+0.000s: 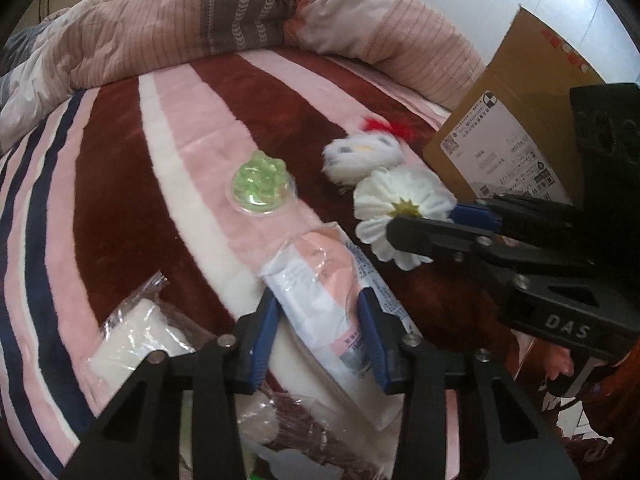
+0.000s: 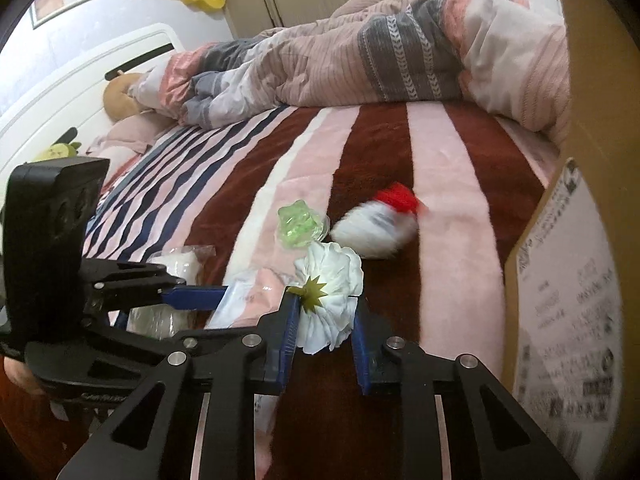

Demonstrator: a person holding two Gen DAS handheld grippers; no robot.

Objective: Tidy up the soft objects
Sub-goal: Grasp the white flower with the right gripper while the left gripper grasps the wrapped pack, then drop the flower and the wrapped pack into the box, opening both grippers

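My left gripper is closed around a pink and white plastic-wrapped soft pack, its blue pads touching both sides; the pack also shows in the right wrist view. My right gripper holds a white fabric flower between its pads; the flower also shows in the left wrist view with the right gripper on it. A white plush cat head with a red bow lies on the striped blanket. A green jelly-like toy lies beside it.
A cardboard box stands at the right edge of the bed. A crumpled duvet covers the far end. Wrapped white packs lie at the left. A headboard and plush toys are far left.
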